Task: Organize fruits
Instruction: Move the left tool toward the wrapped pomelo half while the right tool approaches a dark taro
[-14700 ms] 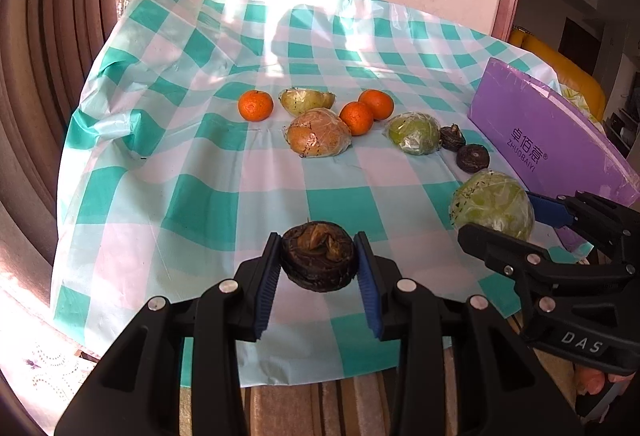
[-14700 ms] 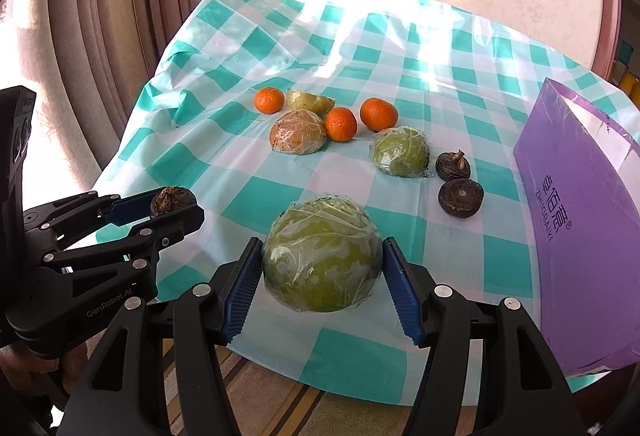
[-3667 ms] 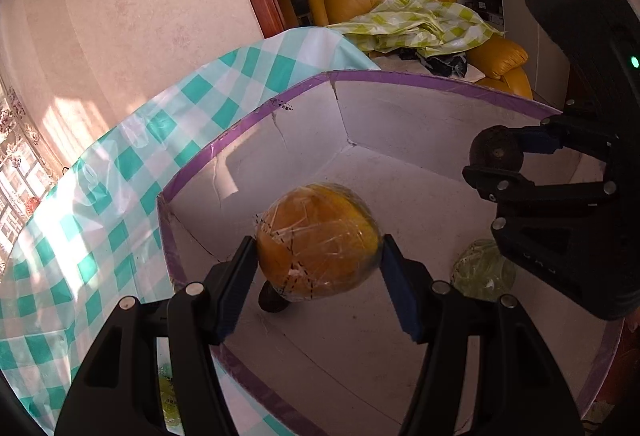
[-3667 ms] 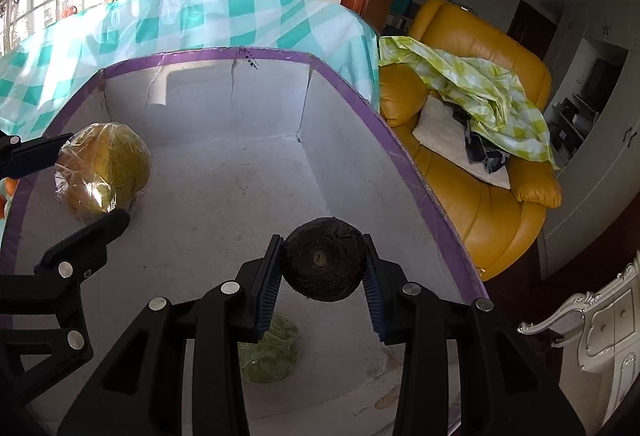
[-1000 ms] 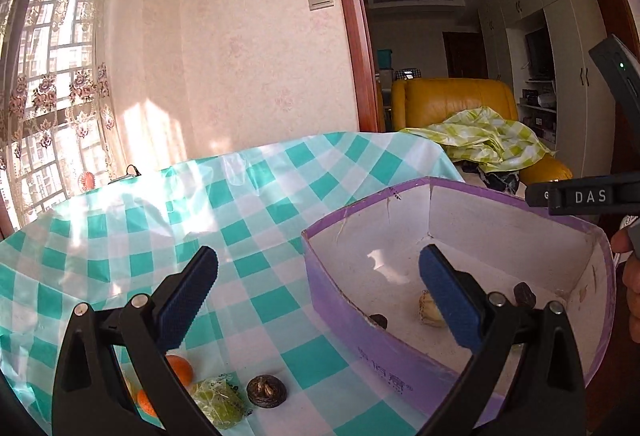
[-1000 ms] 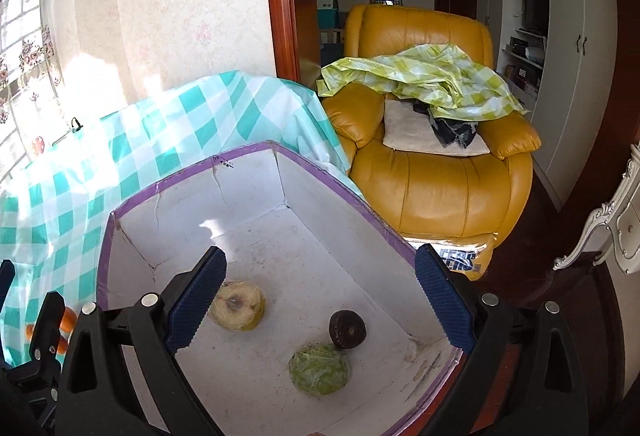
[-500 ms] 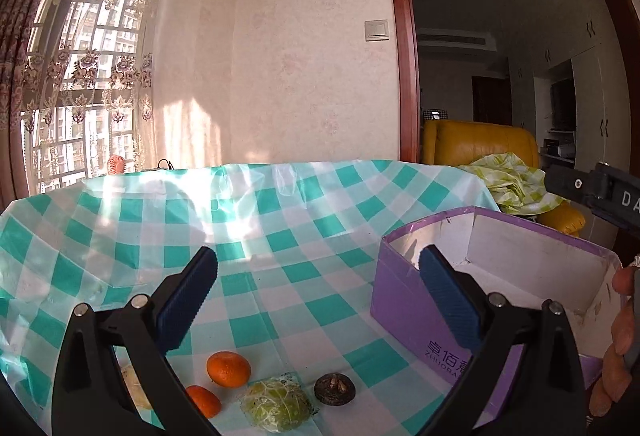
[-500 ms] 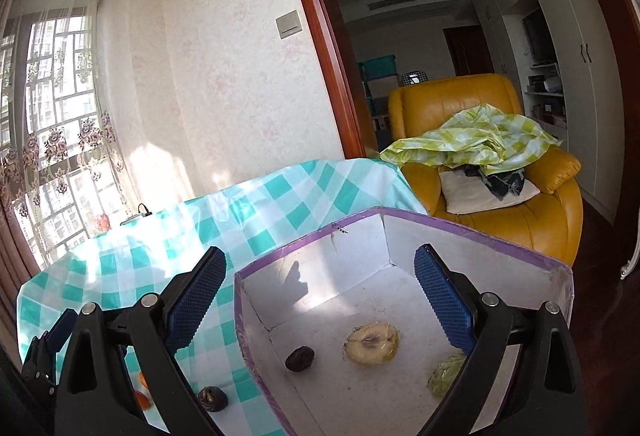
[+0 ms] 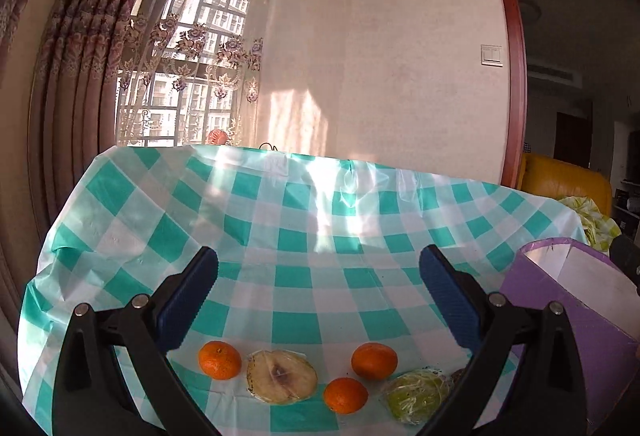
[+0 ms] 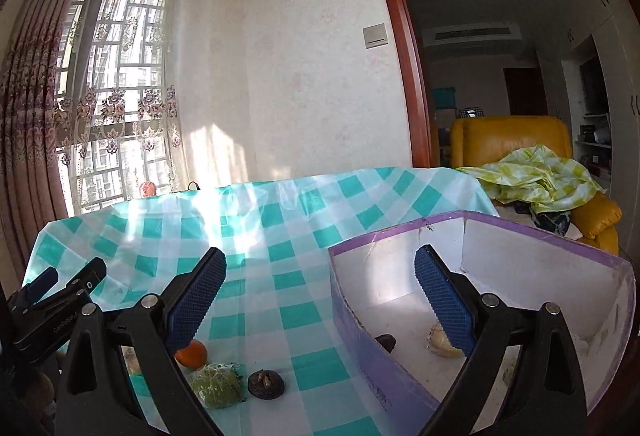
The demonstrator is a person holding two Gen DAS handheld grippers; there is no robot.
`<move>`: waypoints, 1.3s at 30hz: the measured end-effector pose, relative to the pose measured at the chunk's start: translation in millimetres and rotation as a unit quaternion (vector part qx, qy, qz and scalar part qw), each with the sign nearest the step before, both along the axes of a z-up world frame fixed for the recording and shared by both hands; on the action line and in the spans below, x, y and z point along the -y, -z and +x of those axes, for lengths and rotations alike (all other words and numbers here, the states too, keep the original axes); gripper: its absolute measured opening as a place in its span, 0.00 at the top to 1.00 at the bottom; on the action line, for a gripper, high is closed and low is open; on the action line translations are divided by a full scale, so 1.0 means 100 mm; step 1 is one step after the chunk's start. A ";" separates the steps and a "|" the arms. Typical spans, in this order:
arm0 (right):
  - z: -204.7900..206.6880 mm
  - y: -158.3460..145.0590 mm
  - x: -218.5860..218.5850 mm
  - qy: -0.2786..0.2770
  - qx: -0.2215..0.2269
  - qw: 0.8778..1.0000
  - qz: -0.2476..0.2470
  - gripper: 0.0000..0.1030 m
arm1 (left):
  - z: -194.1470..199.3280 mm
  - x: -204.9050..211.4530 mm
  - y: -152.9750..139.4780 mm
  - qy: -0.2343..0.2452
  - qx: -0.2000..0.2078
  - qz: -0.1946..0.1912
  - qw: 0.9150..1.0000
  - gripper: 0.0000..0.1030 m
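My left gripper [image 9: 318, 292] is open and empty above the checked table [image 9: 304, 232]. Below it lie three oranges: a left one [image 9: 220, 360], a right one [image 9: 374, 361] and a near one [image 9: 346, 395]. Among them are a wrapped pale cut fruit [image 9: 282, 377] and a wrapped green fruit [image 9: 418, 396]. My right gripper [image 10: 320, 296] is also open and empty, between the table's fruit and the purple box [image 10: 360, 348]. Its view shows one orange [image 10: 192, 354], the wrapped green fruit [image 10: 218, 390] and a dark round fruit [image 10: 266, 384]. Inside the box lie a dark fruit [image 10: 386, 342] and a pale wrapped fruit [image 10: 442, 346].
The purple box [image 9: 560, 320] stands at the table's right end. A yellow armchair [image 10: 516, 136] with a checked cloth on it is beyond the box. Curtains and a window lie behind the table's left side. The left gripper [image 10: 52, 296] shows at the right wrist view's left edge.
Both views have swung left, away from the box and toward the fruit on the table. The box has slid toward the right edge. Both grippers stay open and empty.
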State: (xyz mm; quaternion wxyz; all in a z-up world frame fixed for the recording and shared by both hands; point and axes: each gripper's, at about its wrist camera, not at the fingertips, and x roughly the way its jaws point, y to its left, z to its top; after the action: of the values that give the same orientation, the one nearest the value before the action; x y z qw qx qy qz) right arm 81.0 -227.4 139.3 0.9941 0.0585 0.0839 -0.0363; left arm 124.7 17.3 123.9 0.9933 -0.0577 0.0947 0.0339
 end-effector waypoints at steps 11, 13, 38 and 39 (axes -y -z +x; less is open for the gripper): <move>0.25 0.50 -0.55 -0.078 -0.088 0.990 -0.077 0.10 | 0.01 -0.52 0.26 -0.082 -0.037 -0.035 0.995 0.07; 0.29 0.54 -0.57 -0.082 -0.101 0.988 -0.081 0.10 | 0.02 -0.57 0.29 -0.093 -0.040 -0.040 0.994 0.07; 0.63 0.85 -0.51 -0.081 -0.199 0.975 -0.054 0.16 | 0.20 -0.88 0.58 -0.133 -0.126 -0.103 0.978 0.25; 0.66 0.87 -0.50 -0.081 -0.208 0.973 -0.051 0.16 | 0.21 -0.89 0.59 -0.134 -0.130 -0.106 0.977 0.25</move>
State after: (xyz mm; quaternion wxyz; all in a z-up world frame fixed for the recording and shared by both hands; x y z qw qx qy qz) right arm 146.9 -177.4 52.5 0.9562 -0.0080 0.2912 0.0283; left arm 145.2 106.2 65.0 0.9472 -0.1696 0.2174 0.1636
